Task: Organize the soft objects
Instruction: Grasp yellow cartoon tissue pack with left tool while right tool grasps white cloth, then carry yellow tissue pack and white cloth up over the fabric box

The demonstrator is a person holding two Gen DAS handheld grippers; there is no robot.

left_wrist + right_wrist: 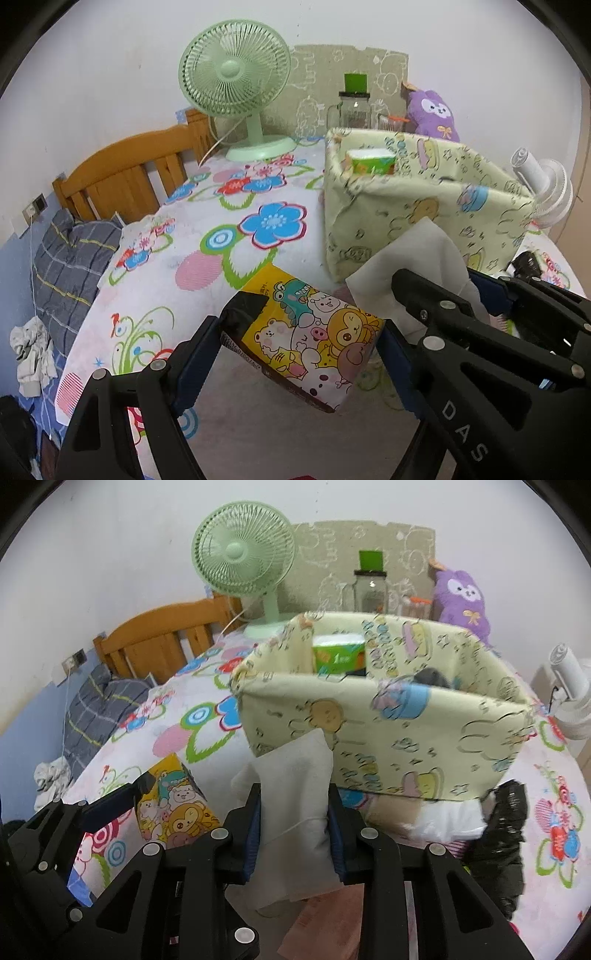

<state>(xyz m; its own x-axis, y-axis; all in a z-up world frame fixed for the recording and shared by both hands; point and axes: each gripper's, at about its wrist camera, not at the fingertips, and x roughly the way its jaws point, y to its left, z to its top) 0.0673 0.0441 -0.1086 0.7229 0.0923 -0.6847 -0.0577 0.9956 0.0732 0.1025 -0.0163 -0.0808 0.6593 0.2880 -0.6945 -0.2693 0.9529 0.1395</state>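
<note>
My left gripper (303, 336) is shut on a yellow cartoon tissue pack (314, 332), held above the flowered table (207, 266). My right gripper (293, 808) is shut on a white soft pouch (295, 794), just in front of the pale yellow fabric bin (388, 738). The bin holds a green tissue pack (338, 657). In the left wrist view the right gripper (417, 291) with the white pouch (413, 258) sits right of the pack, before the bin (424, 206). The tissue pack also shows in the right wrist view (173, 805).
A green fan (236, 88), a glass jar (354, 107) and a purple plush (432, 110) stand behind the bin. A white fan (546, 184) is at the right. A black bag (506, 842) and white plastic (450, 819) lie by the bin. A wooden bed frame (129, 177) is left.
</note>
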